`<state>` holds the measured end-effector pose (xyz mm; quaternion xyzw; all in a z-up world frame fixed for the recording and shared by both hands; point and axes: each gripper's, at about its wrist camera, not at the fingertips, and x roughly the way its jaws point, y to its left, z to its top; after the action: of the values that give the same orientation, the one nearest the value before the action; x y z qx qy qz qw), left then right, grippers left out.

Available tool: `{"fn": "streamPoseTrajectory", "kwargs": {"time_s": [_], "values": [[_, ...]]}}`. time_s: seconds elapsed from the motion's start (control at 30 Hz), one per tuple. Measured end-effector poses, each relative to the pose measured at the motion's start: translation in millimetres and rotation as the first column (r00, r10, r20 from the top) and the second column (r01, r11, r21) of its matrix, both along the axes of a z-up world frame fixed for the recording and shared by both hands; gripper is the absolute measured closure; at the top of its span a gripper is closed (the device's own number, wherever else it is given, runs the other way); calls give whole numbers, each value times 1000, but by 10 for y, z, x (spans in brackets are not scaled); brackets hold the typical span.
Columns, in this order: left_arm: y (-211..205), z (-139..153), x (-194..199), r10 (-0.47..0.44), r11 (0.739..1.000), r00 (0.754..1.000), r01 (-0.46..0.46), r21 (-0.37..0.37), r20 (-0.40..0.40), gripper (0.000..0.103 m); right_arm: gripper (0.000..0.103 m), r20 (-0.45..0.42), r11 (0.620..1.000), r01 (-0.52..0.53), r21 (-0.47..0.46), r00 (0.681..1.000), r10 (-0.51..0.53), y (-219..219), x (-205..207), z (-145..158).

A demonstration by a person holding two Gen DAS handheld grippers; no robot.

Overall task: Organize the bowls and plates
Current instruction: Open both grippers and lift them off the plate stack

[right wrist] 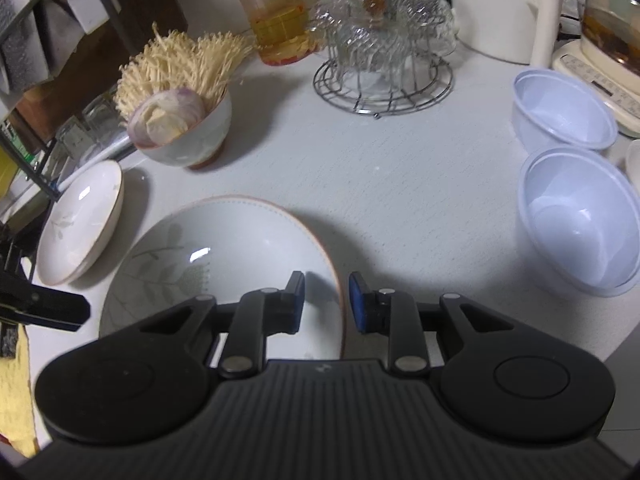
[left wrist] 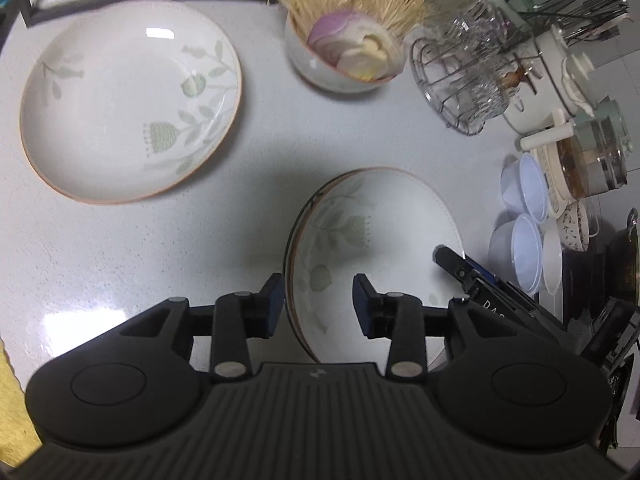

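Observation:
Two white floral plates lie on the white counter. The near plate [left wrist: 380, 236] sits under both grippers; it also shows in the right wrist view [right wrist: 240, 244]. My left gripper [left wrist: 320, 304] is open, its fingers straddling that plate's left rim. My right gripper [right wrist: 326, 304] is open, its fingers straddling the plate's right rim; it shows in the left wrist view [left wrist: 460, 268]. The second plate [left wrist: 128, 100] lies apart at the far left, seen in the right wrist view [right wrist: 80, 220]. A white bowl [left wrist: 332, 68] holds onion and enoki mushrooms.
Stacked translucent plastic bowls [right wrist: 576, 216] stand at the right. A wire rack of glass cups [right wrist: 384, 60], a red-lidded jar [right wrist: 280, 16], a white kettle [right wrist: 504, 8] and a dish rack [right wrist: 40, 40] line the back. A yellow cloth [left wrist: 12, 400] lies at the near left.

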<state>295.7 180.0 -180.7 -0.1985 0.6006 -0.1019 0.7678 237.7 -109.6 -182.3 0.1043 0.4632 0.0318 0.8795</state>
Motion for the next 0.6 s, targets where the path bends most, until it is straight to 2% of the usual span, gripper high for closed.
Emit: {"fn": "streamPoseTrajectory", "kwargs": {"time_s": [0.1,0.23,0.37,0.6], "values": [[-61,212,-56,-16,998,997,11,68,76,60,69,16,1000,19,11,1000,-19,-50,-18,112],[-102,504,-163,-24,993,987,6,115,160,60,69,62,999,12,33,998,-14,-71,-69,368],[-167,812,-334,-49,981,969,2,193,240,60,69,151,999,-32,39,988,26,-14,-181,729],[-147,1249,-638,-17,984,942,-44,175,335,60,69,255,993,-54,106,967,25,-3,-421,1318]]}}
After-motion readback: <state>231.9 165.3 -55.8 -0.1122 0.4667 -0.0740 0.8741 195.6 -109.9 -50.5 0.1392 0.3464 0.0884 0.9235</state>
